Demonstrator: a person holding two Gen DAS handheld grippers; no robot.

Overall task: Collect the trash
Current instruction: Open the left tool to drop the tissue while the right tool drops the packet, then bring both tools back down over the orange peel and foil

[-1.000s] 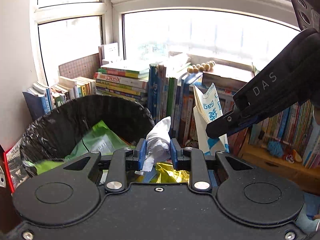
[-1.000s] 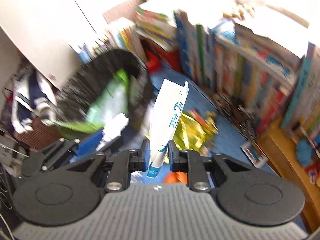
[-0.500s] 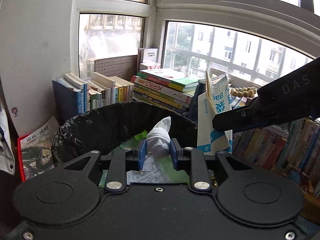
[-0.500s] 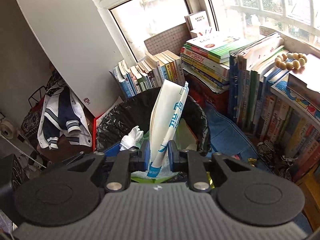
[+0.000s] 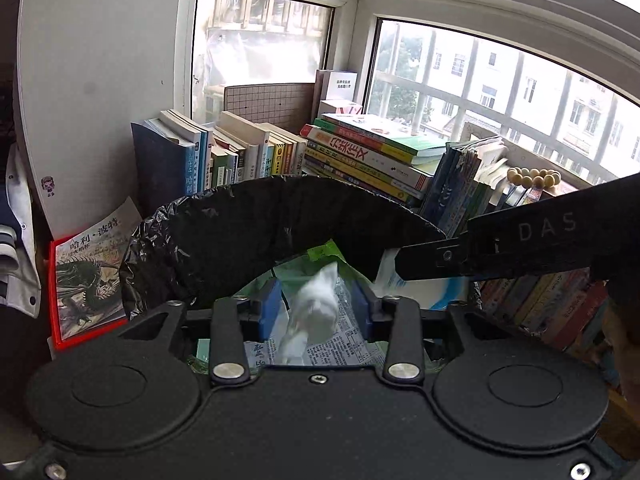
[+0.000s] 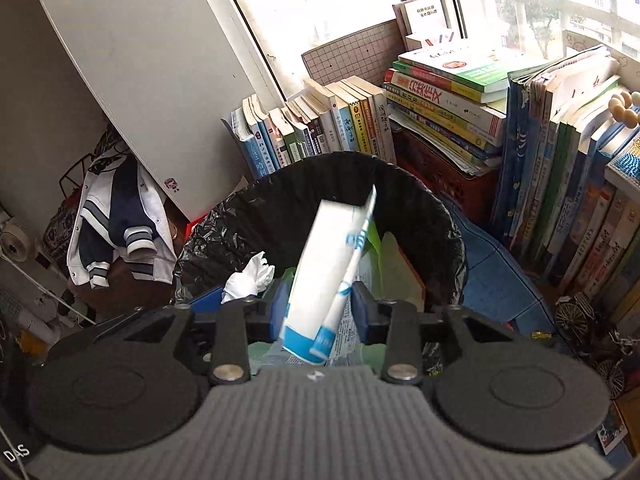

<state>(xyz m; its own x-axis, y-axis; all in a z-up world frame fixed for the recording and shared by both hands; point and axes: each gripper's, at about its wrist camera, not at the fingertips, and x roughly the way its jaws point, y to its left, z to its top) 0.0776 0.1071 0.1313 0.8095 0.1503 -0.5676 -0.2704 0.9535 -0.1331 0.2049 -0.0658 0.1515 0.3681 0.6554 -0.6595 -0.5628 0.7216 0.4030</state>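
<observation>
Task near end of this round: both pieces over black-lined bin (image 5: 256, 232), already holding green wrapper (image 5: 320, 254) and printed paper

Left hand-held gripper (image 5: 316, 308): jaws just opening, released, crumpled white tissue (image 5: 316, 308) loose between pads, above bin mouth

Right hand-held gripper (image 6: 320, 308): jaws just opening, white-blue paper bag (image 6: 332, 264) slipping free, tilted toward bin (image 6: 280, 216)

Both point down into bin; other trash left: cannot tell

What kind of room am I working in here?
Most likely a home study or bedroom corner by a bay window: books stacked along the sill, a jacket hanging nearby, and a lined trash bin.
</observation>
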